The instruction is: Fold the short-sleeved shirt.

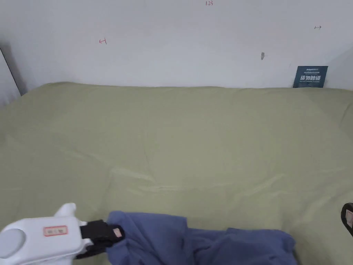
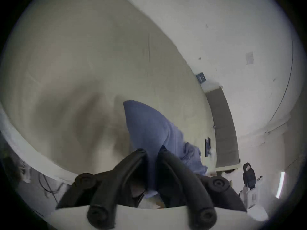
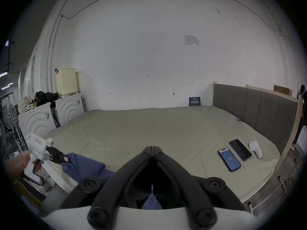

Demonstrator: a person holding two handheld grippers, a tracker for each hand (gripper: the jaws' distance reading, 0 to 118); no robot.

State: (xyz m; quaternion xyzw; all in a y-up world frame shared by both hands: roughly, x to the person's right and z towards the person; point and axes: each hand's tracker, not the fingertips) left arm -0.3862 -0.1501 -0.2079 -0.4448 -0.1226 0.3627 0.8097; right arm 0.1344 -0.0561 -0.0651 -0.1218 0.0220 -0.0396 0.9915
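Left tool [image 2: 150, 152]: jaws closed on a fold of the blue shirt [image 2: 147, 125], with cloth running down between both jaws. In the head view the left tool [image 1: 119, 234] sits at the lower left, its black jaws pinching the shirt's [image 1: 193, 241] left edge. In the right gripper view the left tool [image 3: 65, 159] appears at far left, held by a hand [image 3: 18, 164], gripping the shirt [image 3: 83, 165] where it rises from the bed's near edge.

Right tool [image 3: 152, 149]: jaw tips meet with no gap between them. A strip of blue cloth shows low down between the jaw bases, but no cloth is visible at the tips, so whether the jaws grip the shirt cannot be told. In the head view a black part of the right tool [image 1: 348, 215] is cut off by the right edge.

Shirt: bunched and crumpled along the near edge of the bed [image 1: 179, 138], spanning from the left tool toward the right.

Bed: covered in an olive-green sheet, set against a white wall [image 1: 172, 41], with a grey headboard [image 3: 252, 107] at the right end. Two phones [image 3: 235, 154] and a white controller [image 3: 255, 149] lie on the sheet near the headboard, well apart from the shirt. A small dark sign [image 1: 310, 76] leans against the wall at the bed's far side.
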